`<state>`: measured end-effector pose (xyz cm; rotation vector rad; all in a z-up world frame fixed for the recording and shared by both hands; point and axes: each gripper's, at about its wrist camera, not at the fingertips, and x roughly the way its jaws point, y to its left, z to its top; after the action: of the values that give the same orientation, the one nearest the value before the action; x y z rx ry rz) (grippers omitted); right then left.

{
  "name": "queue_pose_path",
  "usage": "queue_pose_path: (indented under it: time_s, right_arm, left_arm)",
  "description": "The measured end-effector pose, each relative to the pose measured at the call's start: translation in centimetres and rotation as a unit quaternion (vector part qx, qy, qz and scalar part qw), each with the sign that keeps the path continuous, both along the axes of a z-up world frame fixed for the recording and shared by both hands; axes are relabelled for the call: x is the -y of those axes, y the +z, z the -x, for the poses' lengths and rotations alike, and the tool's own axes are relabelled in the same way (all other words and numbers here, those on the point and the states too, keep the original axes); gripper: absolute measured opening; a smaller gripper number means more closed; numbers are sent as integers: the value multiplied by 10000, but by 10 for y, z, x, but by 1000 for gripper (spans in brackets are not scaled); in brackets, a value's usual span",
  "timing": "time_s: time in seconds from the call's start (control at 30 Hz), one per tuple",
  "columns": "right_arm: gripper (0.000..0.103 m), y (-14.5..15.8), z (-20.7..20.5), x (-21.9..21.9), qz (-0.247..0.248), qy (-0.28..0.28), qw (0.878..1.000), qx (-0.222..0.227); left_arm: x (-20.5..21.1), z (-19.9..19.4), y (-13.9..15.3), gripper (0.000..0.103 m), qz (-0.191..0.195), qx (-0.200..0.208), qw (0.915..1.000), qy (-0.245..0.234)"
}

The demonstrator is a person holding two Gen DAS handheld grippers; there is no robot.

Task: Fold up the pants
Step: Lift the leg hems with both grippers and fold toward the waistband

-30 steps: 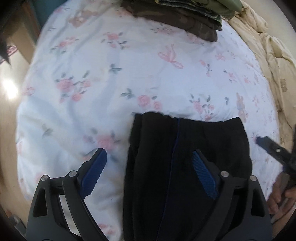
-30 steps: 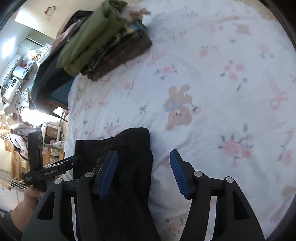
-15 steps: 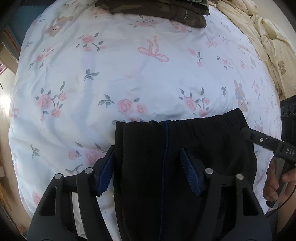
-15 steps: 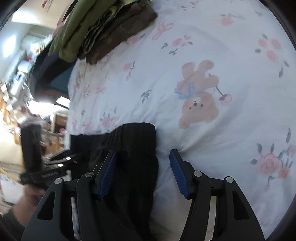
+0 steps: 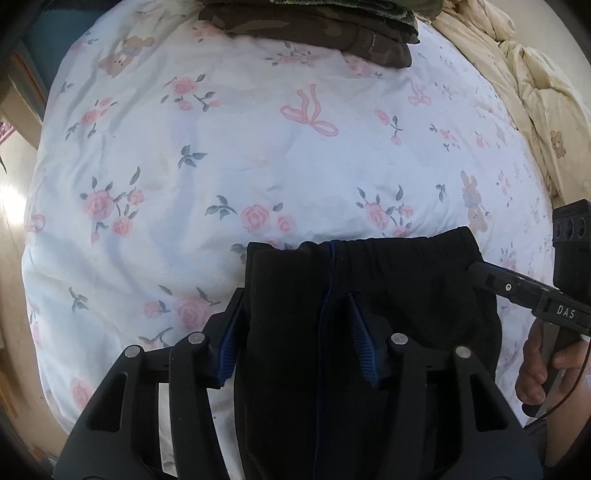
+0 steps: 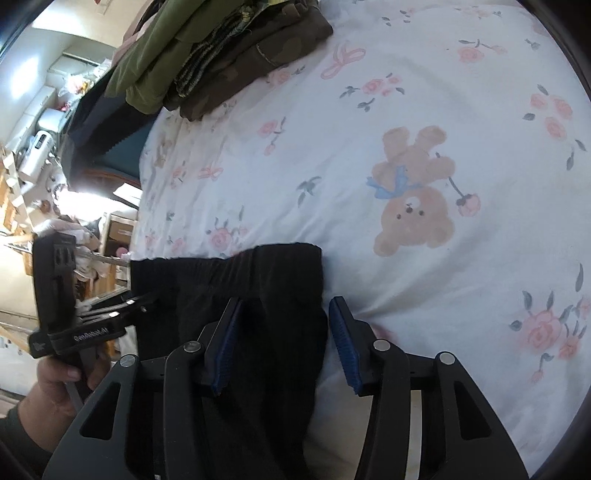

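Black pants [image 5: 388,295] with a thin blue side stripe lie on the floral bedsheet, waistband away from me. My left gripper [image 5: 295,332] straddles the left corner of the waistband, its jaws partly closed with black cloth between the blue pads. My right gripper [image 6: 280,343] straddles the right corner of the pants [image 6: 240,280], its jaws open with cloth between them. Each gripper shows in the other's view: the right one in the left wrist view [image 5: 517,291], the left one in the right wrist view [image 6: 92,321].
A pile of folded olive and camouflage clothes [image 5: 314,22] lies at the far edge of the bed, also in the right wrist view [image 6: 221,55]. A cream quilt [image 5: 535,92] lies to the right. The bed edge and floor [image 5: 11,258] are on the left.
Both grippers moved forward over the waistband corners. The left jaws narrowed a good deal around the cloth; the right jaws narrowed slightly.
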<state>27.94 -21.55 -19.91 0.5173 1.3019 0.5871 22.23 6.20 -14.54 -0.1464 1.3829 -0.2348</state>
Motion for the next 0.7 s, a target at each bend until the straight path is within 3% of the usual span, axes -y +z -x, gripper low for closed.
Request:
queue_pose_path:
  time_s: [0.17, 0.27, 0.33, 0.47, 0.5, 0.53, 0.63, 0.7]
  right_arm:
    - [50, -5, -5, -4, -16, 61, 10000, -52]
    - [50, -6, -4, -2, -27, 61, 10000, -53]
    - [50, -5, -5, -4, 12, 108, 9999, -34]
    - [50, -8, -5, -3, -14, 68, 10000, -60]
    - [49, -8, -6, -4, 9, 72, 10000, -49]
    - [47, -8, -6, -5, 58, 85, 9999, -25]
    - [27, -4, -6, -8, 263, 188, 9994, 143]
    - [20, 3, -5, -8, 252, 254, 9989, 292]
  left_arm:
    - [-11, -1, -3, 50, 159, -229, 9994, 193]
    - [-15, 1, -3, 57, 18, -374, 9991, 196]
    - [-19, 4, -3, 71, -220, -285, 9993, 135]
    - [-17, -2, -7, 72, -129, -170, 9998, 54]
    - [-13, -4, -8, 65, -132, -79, 9999, -33]
    - [-12, -6, -8, 48, -63, -47, 9999, -85]
    - [-7, -12, -5, 16, 210, -131, 9995, -172]
    - [-6, -11, 0, 15, 221, -115, 9994, -232]
